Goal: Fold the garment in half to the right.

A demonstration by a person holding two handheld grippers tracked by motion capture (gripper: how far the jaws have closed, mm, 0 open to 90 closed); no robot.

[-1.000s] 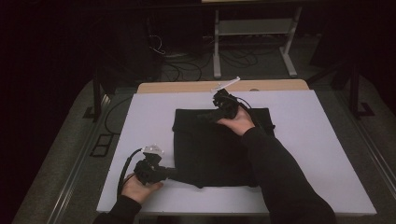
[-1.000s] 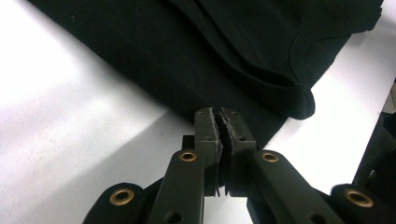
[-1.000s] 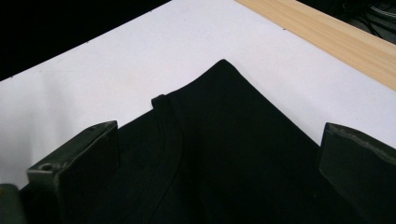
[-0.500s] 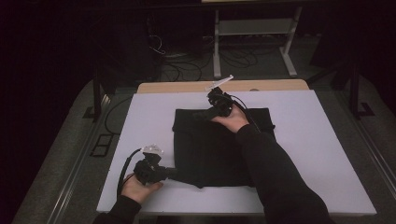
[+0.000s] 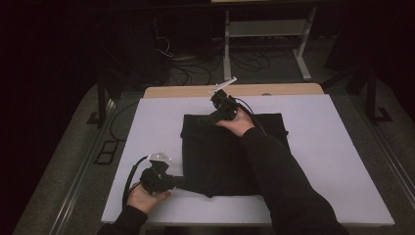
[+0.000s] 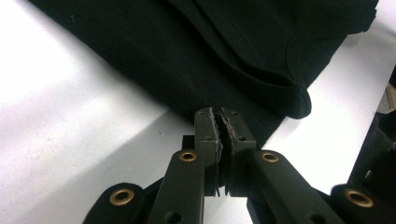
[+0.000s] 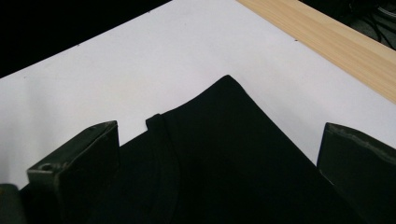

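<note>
A black garment (image 5: 220,152) lies folded on the white table top (image 5: 333,156). My left gripper (image 5: 185,182) rests at its near left corner. In the left gripper view the jaws (image 6: 220,116) are pressed together, their tips right on the cloth's edge (image 6: 187,46). My right gripper (image 5: 203,119) hovers over the garment's far left corner. In the right gripper view its jaws (image 7: 219,135) stand wide apart on either side of that corner (image 7: 224,163), without touching it.
A wooden strip (image 5: 274,90) runs along the table's far edge and also appears as the wooden strip (image 7: 327,37) in the right gripper view. Beyond it, a white metal stand (image 5: 264,34) and loose cables (image 5: 169,49) sit on the dark floor. White surface lies bare left and right of the garment.
The right hand has slid its gripper leftward along the garment's far edge, toward the far left corner. The left gripper has kept still at the near corner.
</note>
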